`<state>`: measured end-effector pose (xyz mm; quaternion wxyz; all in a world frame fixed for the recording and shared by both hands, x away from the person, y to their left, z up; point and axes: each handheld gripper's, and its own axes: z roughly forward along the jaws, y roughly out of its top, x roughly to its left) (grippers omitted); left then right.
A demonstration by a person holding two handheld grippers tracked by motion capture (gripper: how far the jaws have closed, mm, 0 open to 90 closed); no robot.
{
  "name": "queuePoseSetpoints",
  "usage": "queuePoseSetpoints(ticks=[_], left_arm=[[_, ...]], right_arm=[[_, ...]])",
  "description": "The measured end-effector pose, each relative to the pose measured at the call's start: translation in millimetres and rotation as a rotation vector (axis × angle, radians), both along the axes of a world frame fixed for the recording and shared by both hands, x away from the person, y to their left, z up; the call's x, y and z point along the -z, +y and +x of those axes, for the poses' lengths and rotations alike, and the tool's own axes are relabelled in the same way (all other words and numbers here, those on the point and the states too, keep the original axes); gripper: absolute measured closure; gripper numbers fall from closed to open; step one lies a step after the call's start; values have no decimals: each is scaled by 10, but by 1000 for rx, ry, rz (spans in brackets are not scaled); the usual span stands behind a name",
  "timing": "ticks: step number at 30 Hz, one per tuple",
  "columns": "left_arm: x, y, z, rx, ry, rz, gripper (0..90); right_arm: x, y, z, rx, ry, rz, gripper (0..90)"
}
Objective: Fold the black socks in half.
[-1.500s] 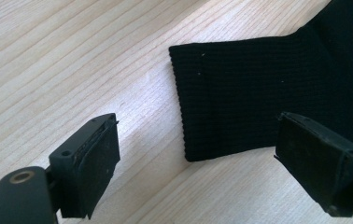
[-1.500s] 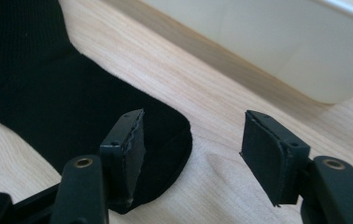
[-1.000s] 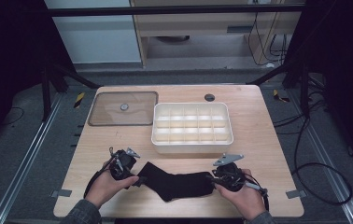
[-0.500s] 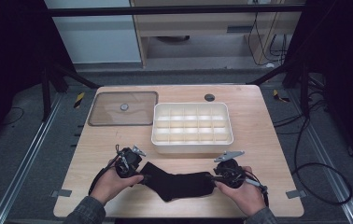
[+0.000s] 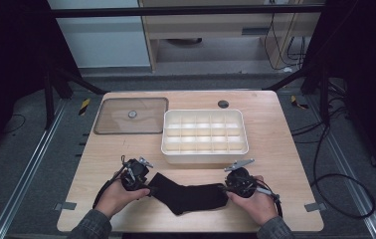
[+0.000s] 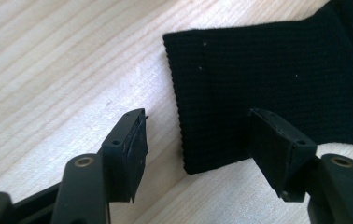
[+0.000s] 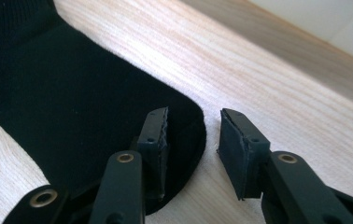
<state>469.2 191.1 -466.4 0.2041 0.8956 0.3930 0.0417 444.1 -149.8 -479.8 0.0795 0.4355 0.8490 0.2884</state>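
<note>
Sock (image 6: 268, 79) cuff ribbing between left claw (image 6: 198, 140) tips

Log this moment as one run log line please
left claw: open, closing astride sock cuff | right claw: open at sock toe | sock: flat on table

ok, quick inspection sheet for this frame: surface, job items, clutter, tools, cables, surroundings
Surface: wooden table, bare grain, no spills seen.
Job's things: black sock flat near the front edge; cuff by the left tool, toe by the right.
Clutter: white divided box, clear lid beside it, small dark disc.
Tools: left tool open astride the cuff corner, jaws just closing; right tool open at the toe, pads not pressing.
Cables: one trails from each tool; more on the floor at right.
Surroundings: dark frame legs, cabinet behind.
</note>
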Motion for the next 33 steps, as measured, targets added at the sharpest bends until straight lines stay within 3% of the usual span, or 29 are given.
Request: queuePoseSetpoints(ticks=[9,20,22,29,33], left_arm=[[38,-51,11,12,27,-11,455],[27,-109,-9,45,53,-16,656],[25,-106,-21,55,48,-17,711],[0,-97,-23,50,25,-12,737],[-60,-60,-19,43,3,-22,736]], right_arm=[[27,3,-21,-8,27,9,675],[21,49,-57,-35,39,3,706],[25,52,-67,-41,34,0,708],[16,64,-68,-39,38,-3,704],[-5,71,-68,-38,16,-2,637]])
